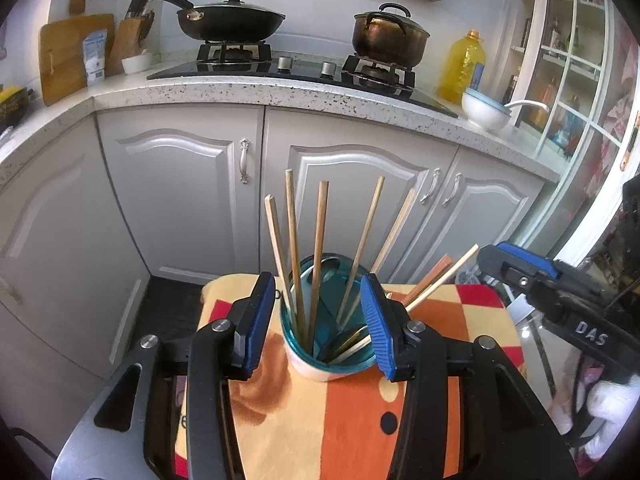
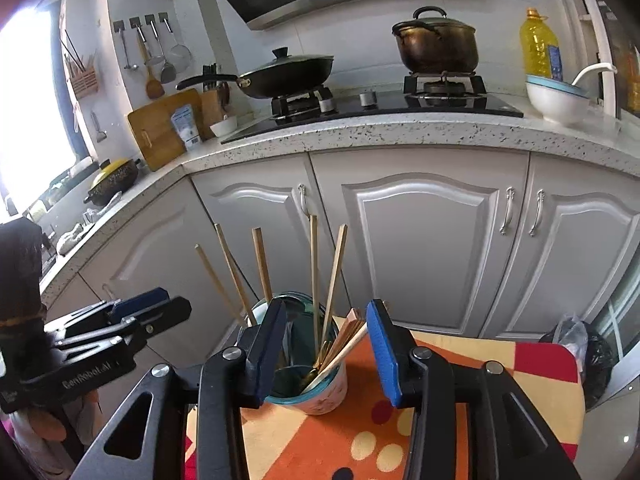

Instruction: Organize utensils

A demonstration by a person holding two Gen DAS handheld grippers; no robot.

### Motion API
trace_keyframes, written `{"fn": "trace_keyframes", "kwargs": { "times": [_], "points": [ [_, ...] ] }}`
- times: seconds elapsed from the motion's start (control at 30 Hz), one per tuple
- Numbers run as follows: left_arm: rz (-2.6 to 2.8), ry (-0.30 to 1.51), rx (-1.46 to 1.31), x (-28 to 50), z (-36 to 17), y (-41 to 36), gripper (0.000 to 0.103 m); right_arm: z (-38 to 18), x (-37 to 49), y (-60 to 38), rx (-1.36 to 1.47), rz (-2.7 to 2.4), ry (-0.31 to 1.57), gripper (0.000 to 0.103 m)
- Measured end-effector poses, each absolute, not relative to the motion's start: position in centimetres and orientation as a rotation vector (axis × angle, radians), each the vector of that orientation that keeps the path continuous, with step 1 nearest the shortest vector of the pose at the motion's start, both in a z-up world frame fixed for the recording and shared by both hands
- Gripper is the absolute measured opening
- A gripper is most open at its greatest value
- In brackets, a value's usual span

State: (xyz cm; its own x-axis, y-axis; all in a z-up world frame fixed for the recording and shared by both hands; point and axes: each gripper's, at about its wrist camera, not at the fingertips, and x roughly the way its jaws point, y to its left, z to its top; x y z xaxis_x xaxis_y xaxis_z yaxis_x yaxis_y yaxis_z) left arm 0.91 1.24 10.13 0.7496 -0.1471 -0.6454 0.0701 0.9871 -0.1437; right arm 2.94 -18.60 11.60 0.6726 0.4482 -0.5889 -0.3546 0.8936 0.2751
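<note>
A white cup with a teal rim (image 1: 326, 362) stands on an orange patterned cloth (image 1: 340, 420). Several wooden chopsticks (image 1: 318, 248) stand in it, and a few (image 1: 440, 282) lean out to the right. My left gripper (image 1: 318, 326) is open, its blue pads on either side of the cup, holding nothing. In the right wrist view the cup (image 2: 320, 390) and chopsticks (image 2: 314, 276) sit between the pads of my right gripper (image 2: 328, 354), which is open and empty. The right gripper (image 1: 532, 276) also shows in the left view, and the left gripper (image 2: 152, 312) shows in the right view.
The cloth (image 2: 460, 380) covers a small table (image 1: 80, 440). Grey cabinets (image 1: 180, 184) stand behind, under a speckled counter (image 1: 280, 92) with a wok (image 1: 228, 20), a pot (image 1: 388, 36), an oil bottle (image 1: 464, 64) and a white bowl (image 1: 484, 110). A bagged bin (image 2: 580, 356) stands to the right.
</note>
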Motion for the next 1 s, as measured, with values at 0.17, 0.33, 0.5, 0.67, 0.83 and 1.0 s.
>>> {"fn": "trace_keyframes", "kwargs": {
  "times": [0.17, 0.33, 0.5, 0.67, 0.83, 1.0],
  "points": [
    [-0.079, 0.694, -0.1, -0.2, 10.2, 0.8, 0.043, 11.8, 1.1, -18.0, 0.129, 0.445, 0.692, 0.041],
    [-0.06, 0.686, -0.074, -1.2, 10.1, 0.3, 0.043, 11.0, -0.2, -17.6, 0.115, 0.402, 0.701, 0.041],
    [-0.051, 0.68, -0.059, -2.1, 10.2, -0.2, 0.043, 10.7, -1.0, -17.5, 0.099, 0.365, 0.715, 0.041],
    [-0.044, 0.679, -0.047, -2.6, 10.3, -0.3, 0.044, 10.8, -1.6, -17.4, 0.09, 0.345, 0.715, 0.042],
    [-0.04, 0.679, -0.043, -2.9, 10.2, -0.4, 0.044, 10.7, -1.8, -17.2, 0.09, 0.344, 0.72, 0.047],
    [-0.039, 0.69, -0.048, -3.0, 10.1, -0.3, 0.044, 10.8, -1.9, -17.2, 0.087, 0.346, 0.718, 0.049]
  ]
}}
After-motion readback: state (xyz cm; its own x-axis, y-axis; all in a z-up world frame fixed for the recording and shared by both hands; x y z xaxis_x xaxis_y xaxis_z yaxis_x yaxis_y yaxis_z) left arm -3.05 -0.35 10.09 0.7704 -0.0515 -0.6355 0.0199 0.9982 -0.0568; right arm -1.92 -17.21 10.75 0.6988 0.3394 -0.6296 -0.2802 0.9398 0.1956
